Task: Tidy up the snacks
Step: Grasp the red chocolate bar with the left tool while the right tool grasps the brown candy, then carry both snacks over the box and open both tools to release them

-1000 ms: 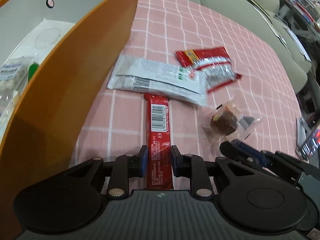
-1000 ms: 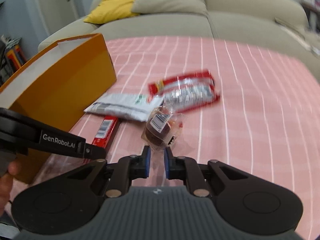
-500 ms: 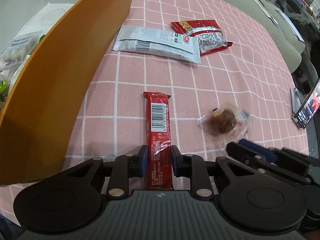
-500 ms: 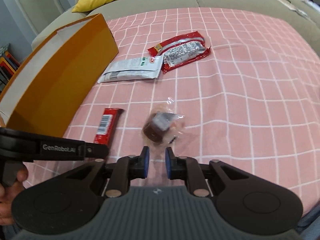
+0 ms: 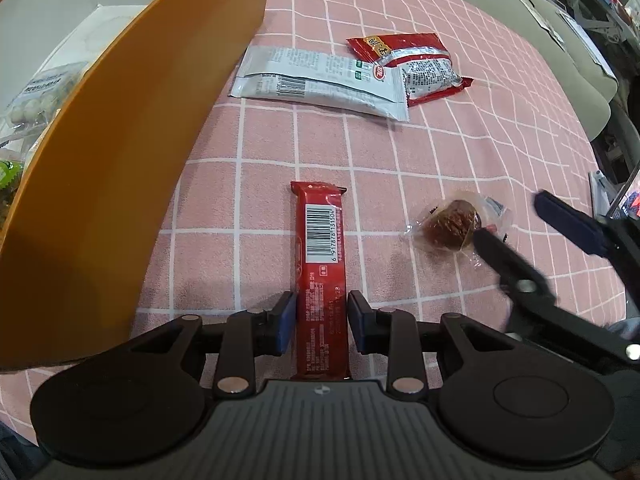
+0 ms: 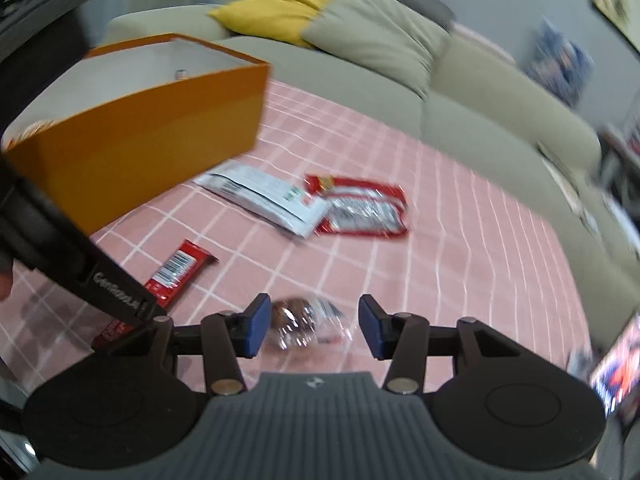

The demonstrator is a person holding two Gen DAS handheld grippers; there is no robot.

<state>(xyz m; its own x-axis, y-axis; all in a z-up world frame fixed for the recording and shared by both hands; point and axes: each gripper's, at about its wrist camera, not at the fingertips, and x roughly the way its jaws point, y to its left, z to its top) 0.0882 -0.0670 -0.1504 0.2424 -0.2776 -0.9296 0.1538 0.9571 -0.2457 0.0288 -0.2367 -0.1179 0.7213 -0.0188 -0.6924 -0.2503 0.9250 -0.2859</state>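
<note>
A red snack bar (image 5: 320,264) lies on the pink checked cloth, its near end between the fingers of my left gripper (image 5: 320,326), which stand slightly apart from it; the gripper is open. A brown sweet in clear wrap (image 5: 454,226) lies to its right. My right gripper (image 6: 314,330) is open wide with that sweet (image 6: 298,322) between its fingers on the cloth. A white packet (image 5: 320,82) and a red packet (image 5: 416,66) lie farther back. The orange box (image 5: 120,152) stands at the left with snacks inside.
The orange box wall (image 6: 152,136) is close on the left of both grippers. A beige sofa (image 6: 460,92) with a yellow cushion (image 6: 280,4) runs behind the cloth. The right gripper's fingers (image 5: 516,268) reach in at the right of the left wrist view.
My left gripper has opened off the red bar. My right gripper has opened wide and moved down around the wrapped sweet.
</note>
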